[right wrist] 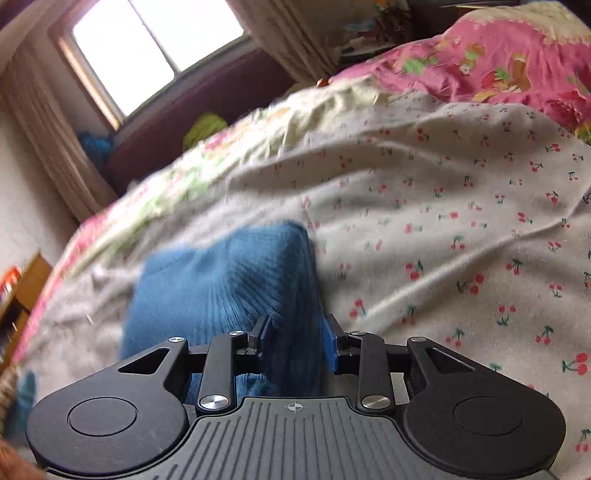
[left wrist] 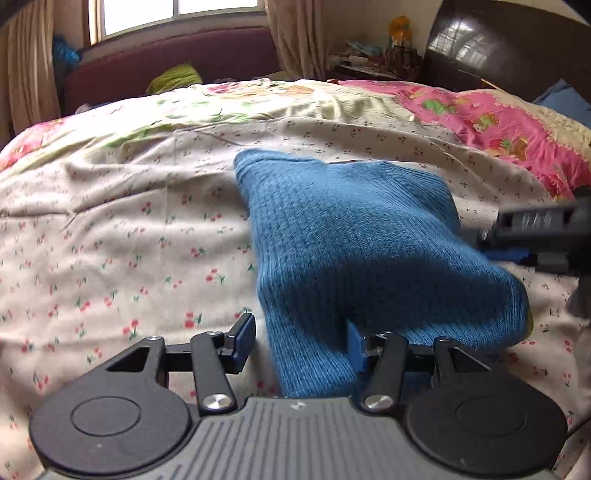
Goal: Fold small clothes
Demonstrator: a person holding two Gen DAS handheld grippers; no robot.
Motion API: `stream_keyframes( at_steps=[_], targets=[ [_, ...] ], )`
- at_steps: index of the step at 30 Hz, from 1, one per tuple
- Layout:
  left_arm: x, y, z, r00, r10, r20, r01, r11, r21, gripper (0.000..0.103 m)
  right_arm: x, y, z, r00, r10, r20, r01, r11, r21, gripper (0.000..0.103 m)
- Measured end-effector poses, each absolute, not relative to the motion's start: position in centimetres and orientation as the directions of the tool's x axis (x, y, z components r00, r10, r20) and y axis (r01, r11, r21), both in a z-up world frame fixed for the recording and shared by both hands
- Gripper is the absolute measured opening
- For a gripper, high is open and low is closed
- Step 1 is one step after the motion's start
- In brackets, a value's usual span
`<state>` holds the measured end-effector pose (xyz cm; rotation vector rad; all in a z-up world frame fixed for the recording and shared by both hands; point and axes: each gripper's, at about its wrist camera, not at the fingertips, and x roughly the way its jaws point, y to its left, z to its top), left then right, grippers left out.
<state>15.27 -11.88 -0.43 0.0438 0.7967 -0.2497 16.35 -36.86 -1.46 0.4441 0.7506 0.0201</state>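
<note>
1. The left gripper point(left wrist: 301, 341) stands with its jaws well apart; a blue knitted garment point(left wrist: 351, 236) lies between them, draped over the right-hand pad, while the left-hand pad is clear of the cloth, so nothing is pinched there
2. The right gripper point(right wrist: 297, 341) has its jaws set narrower, with a fold of the same blue knitted garment point(right wrist: 221, 284) running between them; a gap shows beside the pads, so I judge the cloth loose rather than clamped, though blur makes the contact hard to read
3. In the left wrist view the right gripper point(left wrist: 532, 236) comes in from the right edge, near the garment's far right side
4. The garment rests on the cherry-print bedsheet point(left wrist: 110, 240), bunched into a thick, rounded wad with at least one layer doubled over itself; it is not flat and its edges do not line up
5. Further out lie a pink floral quilt point(left wrist: 498, 122), a dark headboard point(left wrist: 517, 40) and a window point(left wrist: 177, 11)
6. Judgement: one rough fold looks made and both claws seem to be letting go; squaring the edges, flattening the bulge and perhaps a further fold remain
</note>
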Motion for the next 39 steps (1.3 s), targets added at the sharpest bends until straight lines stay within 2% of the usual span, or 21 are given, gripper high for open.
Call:
stream_keyframes(
  at_steps=[2, 7, 12, 18, 23, 26, 28, 30, 35, 39],
  targets=[
    [14.5, -11.6, 0.2, 0.678, -0.210, -0.705, 0.228, 0.971, -0.070, 0.063, 15.9, -37.2, -1.5, 0.728, 0.145, -0.670, 0.177, 0.904, 0.388, 0.030],
    [13.2, -10.8, 1.2, 0.703, -0.219, -0.677, 0.223, 0.971, -0.082, 0.062, 13.4, -38.1, 0.1, 0.759, 0.183, -0.625, 0.158, 0.879, 0.449, 0.033],
    [13.7, -10.4, 2.0, 0.711, -0.221, -0.668, 0.212, 0.973, -0.096, 0.062, 13.5, -37.2, -1.8, 0.689, 0.167, -0.705, 0.192, 0.896, 0.400, 0.035],
    [15.7, -10.5, 3.0, 0.737, -0.243, -0.631, 0.216, 0.969, -0.121, 0.062, 13.2, -37.7, -0.2, 0.766, 0.170, -0.620, 0.162, 0.882, 0.442, 0.035],
    [18.9, -12.7, 3.3, 0.755, -0.248, -0.607, 0.250, 0.965, -0.083, 0.062, 15.4, -37.1, 1.6, 0.839, 0.155, -0.522, 0.099, 0.900, 0.425, 0.035],
    [21.4, -13.5, 1.9, 0.734, -0.222, -0.641, 0.239, 0.969, -0.061, 0.063, 18.2, -36.1, 0.5, 0.825, 0.183, -0.535, 0.069, 0.906, 0.417, 0.033],
    [22.2, -13.5, 0.6, 0.719, -0.208, -0.664, 0.227, 0.972, -0.059, 0.068, 19.9, -35.7, -1.6, 0.779, 0.186, -0.599, 0.098, 0.907, 0.410, 0.035],
    [22.4, -13.1, 0.2, 0.713, -0.212, -0.668, 0.216, 0.973, -0.078, 0.072, 19.9, -36.0, -2.9, 0.779, 0.213, -0.590, 0.089, 0.893, 0.440, 0.036],
    [21.0, -12.3, 0.7, 0.720, -0.214, -0.660, 0.175, 0.977, -0.125, 0.074, 17.5, -37.0, -1.5, 0.799, 0.216, -0.561, 0.088, 0.881, 0.465, 0.038],
    [18.8, -11.8, 1.3, 0.709, -0.205, -0.674, 0.164, 0.978, -0.125, 0.075, 14.7, -35.4, -0.1, 0.781, 0.222, -0.583, 0.044, 0.913, 0.406, 0.038]
  ],
)
